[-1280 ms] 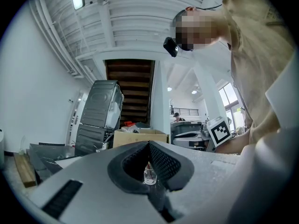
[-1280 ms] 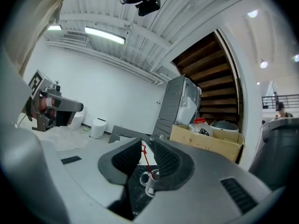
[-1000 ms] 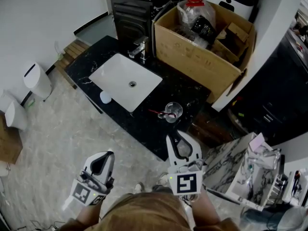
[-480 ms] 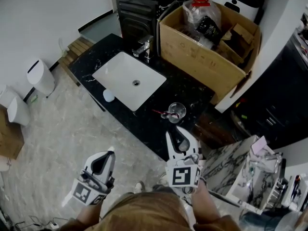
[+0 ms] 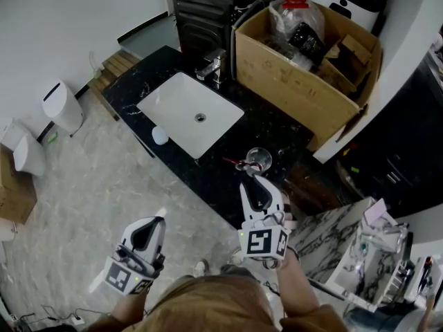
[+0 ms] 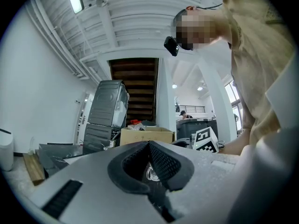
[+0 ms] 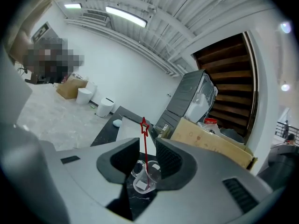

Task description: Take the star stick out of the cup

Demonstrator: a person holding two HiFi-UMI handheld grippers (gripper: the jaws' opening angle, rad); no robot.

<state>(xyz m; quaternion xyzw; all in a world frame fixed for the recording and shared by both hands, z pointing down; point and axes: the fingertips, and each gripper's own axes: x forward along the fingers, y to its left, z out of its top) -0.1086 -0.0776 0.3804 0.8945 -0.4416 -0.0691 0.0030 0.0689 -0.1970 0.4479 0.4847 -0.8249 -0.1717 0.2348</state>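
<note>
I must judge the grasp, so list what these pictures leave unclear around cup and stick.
- Foot of the star stick inside the cup: right gripper view, distorted by glass.
- Its star, head view: too small.
- Liquid in the cup: both views, too small or glary.
- Glint behind the left tool: left gripper view, mostly covered.

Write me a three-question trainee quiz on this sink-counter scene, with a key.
1. True or false: the star stick stands in the cup.
2. Where is the cup? A in the white basin; B on the black counter; C in the cardboard box.
3. Fill in: the jaws of the right gripper are ____.
Key: 1 true. 2 B. 3 open; they have just been opening and grip nothing, with the stick and cup just ahead of them.
</note>
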